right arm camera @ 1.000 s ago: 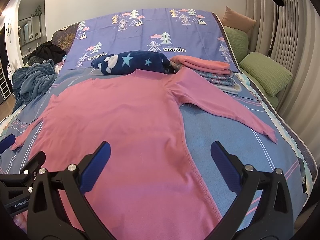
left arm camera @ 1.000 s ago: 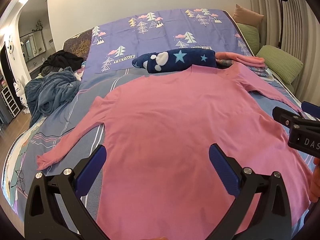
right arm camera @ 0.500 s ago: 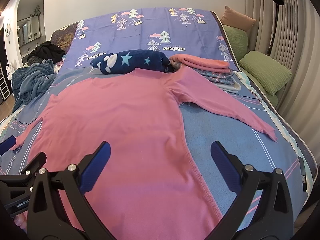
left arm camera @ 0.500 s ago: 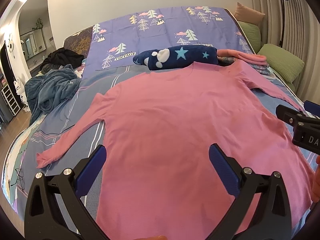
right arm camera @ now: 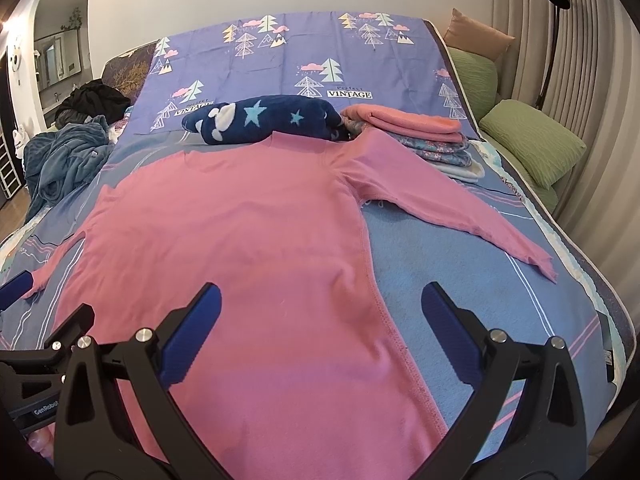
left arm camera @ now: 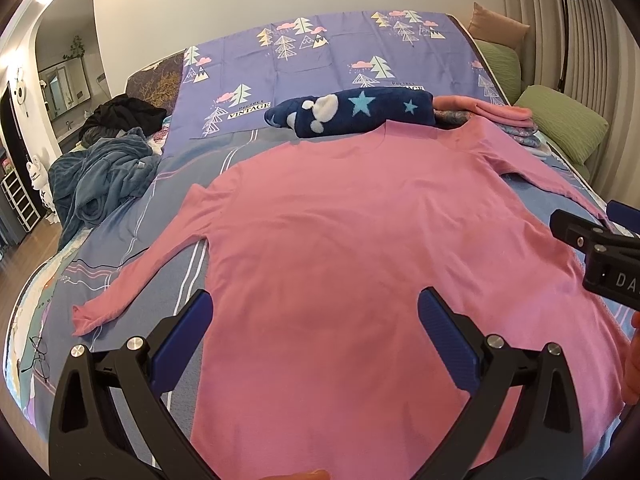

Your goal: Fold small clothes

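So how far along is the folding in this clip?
Done: a folded stack sits near the pillows, and the pink long-sleeve shirt lies flat with both sleeves spread. In hand: nothing; the left gripper and right gripper are open above its hem. Left: every fold on this shirt, plus the crumpled blue garment at the bed's edge.

A green pillow [right arm camera: 532,142] lies at the bed's right edge, a floor lamp [right arm camera: 554,20] behind it.
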Available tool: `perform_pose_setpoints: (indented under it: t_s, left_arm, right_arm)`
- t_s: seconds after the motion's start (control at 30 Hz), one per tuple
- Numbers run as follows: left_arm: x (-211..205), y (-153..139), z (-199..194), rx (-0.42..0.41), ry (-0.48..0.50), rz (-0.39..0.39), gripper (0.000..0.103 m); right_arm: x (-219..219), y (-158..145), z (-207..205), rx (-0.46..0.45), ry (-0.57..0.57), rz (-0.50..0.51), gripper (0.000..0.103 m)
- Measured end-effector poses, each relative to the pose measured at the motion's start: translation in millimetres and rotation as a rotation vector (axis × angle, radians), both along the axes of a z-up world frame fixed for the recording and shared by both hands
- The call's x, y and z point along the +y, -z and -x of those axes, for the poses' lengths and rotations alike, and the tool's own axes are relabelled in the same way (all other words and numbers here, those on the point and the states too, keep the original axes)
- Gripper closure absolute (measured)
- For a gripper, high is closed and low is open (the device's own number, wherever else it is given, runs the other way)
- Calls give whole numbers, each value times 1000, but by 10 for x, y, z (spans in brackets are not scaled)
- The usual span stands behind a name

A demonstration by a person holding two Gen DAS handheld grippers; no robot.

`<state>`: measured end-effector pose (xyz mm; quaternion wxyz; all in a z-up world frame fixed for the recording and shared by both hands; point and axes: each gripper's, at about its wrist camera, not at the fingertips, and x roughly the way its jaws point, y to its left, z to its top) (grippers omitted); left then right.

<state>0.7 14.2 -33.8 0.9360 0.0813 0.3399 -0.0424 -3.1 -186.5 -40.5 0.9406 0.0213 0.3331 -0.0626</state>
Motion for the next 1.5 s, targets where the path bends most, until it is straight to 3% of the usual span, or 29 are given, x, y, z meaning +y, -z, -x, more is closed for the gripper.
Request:
perform_pose_setpoints:
  t_s: [0.1, 0.3, 0.5, 0.6, 0.73, 0.8, 0.83, 0.9, 1.07, 1.13, 1.27, 1.37, 1.47, 1.5]
  left_arm:
    - [25, 22, -13, 8, 10, 22, 1]
    - [287, 75, -88, 63, 49, 230, 1]
    - [545, 104, -163, 47, -59, 197, 1]
    - [722, 103, -211, 37, -103, 217, 1]
    - [1097, 160, -366, 108, -75, 361, 1]
    - [1460, 264, -472, 167, -91, 516, 1]
    - [1659, 337, -508, 187, -123, 584, 1]
    - [1954, 489, -550, 233, -230, 630, 1]
    - [2780, 777, -627, 288, -474, 695, 18]
    - [3142, 939, -677, 315, -591, 764, 32]
    - [3868, 1390, -770, 331, -791, 993, 43]
    - [4192, 1601, -852, 291, -892, 1099, 51]
    - [4414, 1690, -933, 248, -991, 1141, 69]
    - [4459, 1692, -971, 244, -1014, 1139, 86]
  right_arm:
    - [13, -1, -7, 1, -3, 3, 2]
    - [30, 20, -78, 11, -4, 7, 2]
    - [148, 114, -234, 38, -33, -5, 2]
    - [211, 146, -312, 53, -48, 3, 2]
    - [227, 157, -393, 60, -50, 15, 2]
    - [214, 173, -435, 67, -45, 17, 2]
    - [198, 183, -449, 71, -42, 18, 2]
    - [172, 208, -492, 77, -33, 22, 2]
    - [149, 257, -606, 91, -23, 38, 2]
    - [155, 273, -645, 96, -23, 42, 2]
    - [185, 298, -702, 107, -29, 53, 2]
    - [206, 310, -729, 110, -32, 69, 2]
    - [210, 305, -742, 106, -28, 83, 2]
    - [204, 305, -749, 105, -26, 85, 2]
